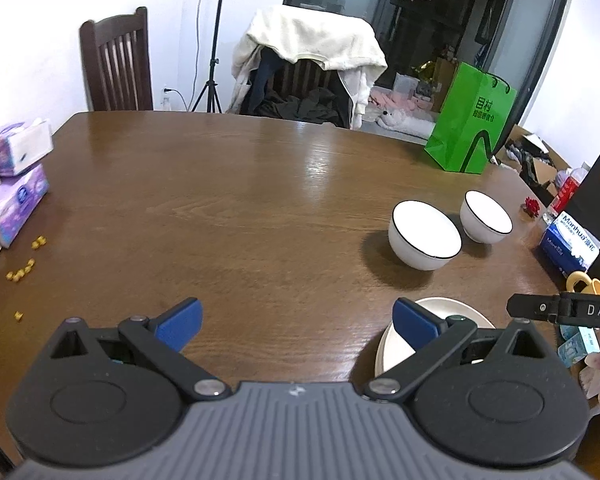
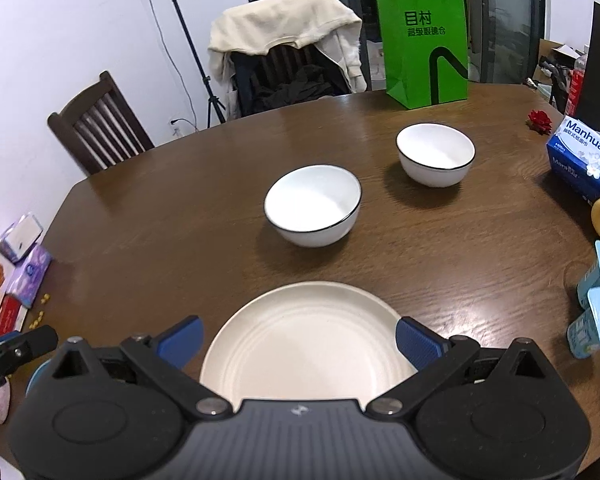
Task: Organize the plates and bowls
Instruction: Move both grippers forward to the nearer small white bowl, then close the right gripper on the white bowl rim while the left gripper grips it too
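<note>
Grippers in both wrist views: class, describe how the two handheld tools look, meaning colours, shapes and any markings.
Both match. The left gripper and right gripper each have two blue ribbed finger pads on black jointed links with silver pivot bolts, two round black housings, and a grey ribbed centre plate bearing a small pale logo. In the left view, the right tool's side shows white letters "DAS".

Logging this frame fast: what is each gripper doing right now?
Left gripper: open, holding nothing, over bare table.
Right gripper: open, holding nothing, above the plate.
</note>
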A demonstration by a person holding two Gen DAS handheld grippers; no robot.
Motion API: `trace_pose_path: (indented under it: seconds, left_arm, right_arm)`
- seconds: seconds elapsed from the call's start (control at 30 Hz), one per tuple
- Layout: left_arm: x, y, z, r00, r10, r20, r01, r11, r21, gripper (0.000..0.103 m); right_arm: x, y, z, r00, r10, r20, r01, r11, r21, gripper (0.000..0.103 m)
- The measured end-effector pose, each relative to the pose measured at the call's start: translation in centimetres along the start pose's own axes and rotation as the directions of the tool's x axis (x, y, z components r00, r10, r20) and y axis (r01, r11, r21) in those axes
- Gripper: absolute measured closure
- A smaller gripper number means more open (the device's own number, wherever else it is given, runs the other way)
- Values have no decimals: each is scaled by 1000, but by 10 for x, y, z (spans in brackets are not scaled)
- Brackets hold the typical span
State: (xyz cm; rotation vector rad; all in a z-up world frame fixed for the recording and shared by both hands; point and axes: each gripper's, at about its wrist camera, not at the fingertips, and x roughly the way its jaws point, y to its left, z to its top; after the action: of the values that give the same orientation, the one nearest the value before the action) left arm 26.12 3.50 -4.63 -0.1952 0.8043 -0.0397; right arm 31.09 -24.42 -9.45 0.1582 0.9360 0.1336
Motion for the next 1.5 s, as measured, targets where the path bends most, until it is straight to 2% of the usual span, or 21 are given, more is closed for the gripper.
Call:
trace_pose_path:
  seconds: [0.37,0.63,0.97,1.17,1.3,1.33,1.5]
  left_arm:
    - [41,-41,34,999,-23,-26,24,997,72,0]
    - [73,-64,64,998,-44,-40,47,996,78,0]
    - [123,-83,89,997,-41,-67,44,998,34,0]
    - [156,-96,92,994,-26,-105,30,999,32,0]
    - [179,-104,89,989,-17,-147,21,999,27,3]
    - [184,-106,87,988,-14,-155,18,1000,24,6]
    - [206,-112,86,983,-2,-186,6,1000,18,20]
  right_arm:
    - [32,-31,40,1000,5,9,-5,999,32,1]
    - [56,-49,67,999,-28,21,27,998,52,1]
    - [95,-67,96,999,-36,28,33,997,75,2]
    - [120,-68,101,999,-33,-4,33,997,74,15]
    - [135,-68,102,999,-47,-24,49,997,61,29]
    - [138,-68,103,998,-51,-29,53,997,56,35]
    - [158,-69,107,997,-49,-58,52,998,47,51]
